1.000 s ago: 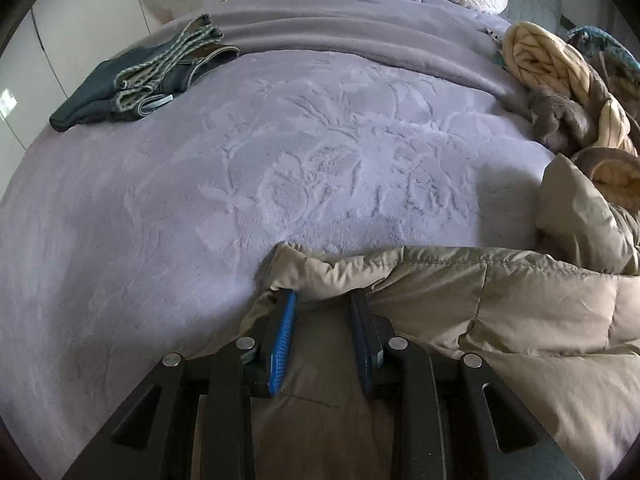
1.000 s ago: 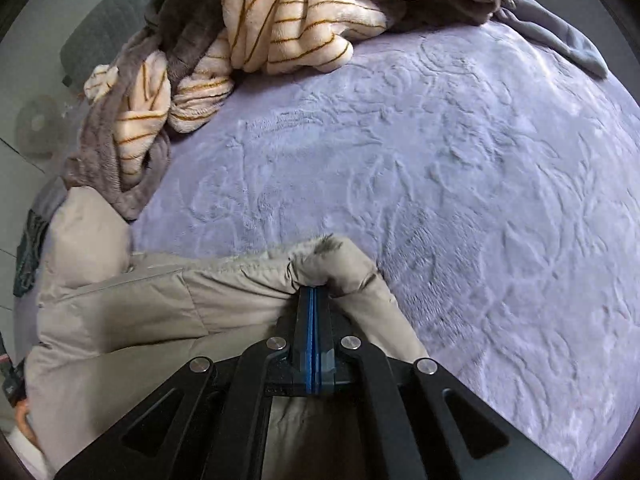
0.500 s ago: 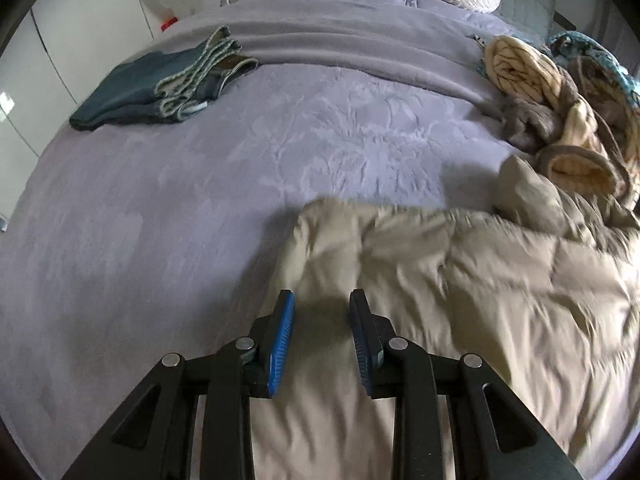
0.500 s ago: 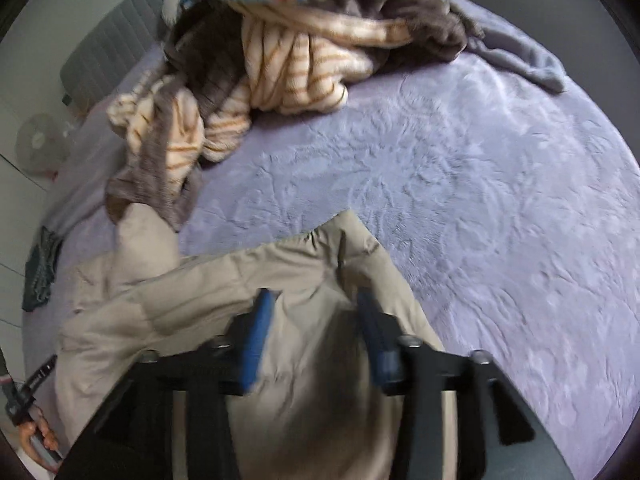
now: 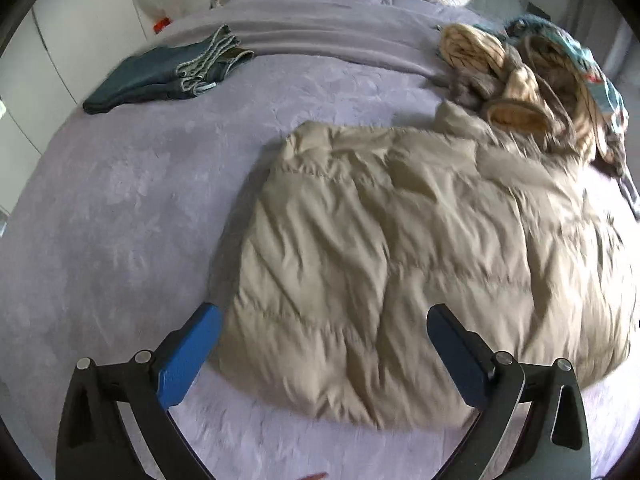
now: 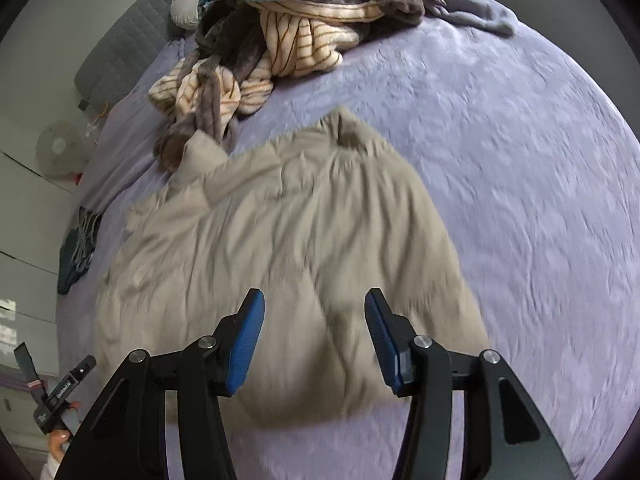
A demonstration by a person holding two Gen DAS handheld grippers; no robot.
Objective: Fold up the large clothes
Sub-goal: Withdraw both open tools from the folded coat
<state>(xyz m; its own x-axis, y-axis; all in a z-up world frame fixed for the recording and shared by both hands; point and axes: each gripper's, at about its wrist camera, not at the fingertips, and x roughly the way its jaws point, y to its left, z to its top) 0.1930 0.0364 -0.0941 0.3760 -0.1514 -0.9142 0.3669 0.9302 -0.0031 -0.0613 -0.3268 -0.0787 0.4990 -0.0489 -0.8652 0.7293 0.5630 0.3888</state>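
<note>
Jacket (image 5: 400, 248) on bed (image 5: 120, 200), jeans (image 5: 160, 76) behind-left.

The beige quilted puffer jacket (image 5: 400, 248) lies folded and rumpled on the lilac bedspread (image 5: 120, 200).

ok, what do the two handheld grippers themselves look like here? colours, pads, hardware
Both match: the left gripper and right gripper have black angular finger arms with triangular cut-outs and round silver pivot bolts. The fingers carry flat blue pads, ribbed on the inner face in the right wrist view. No cables or markings visible on them.
</note>
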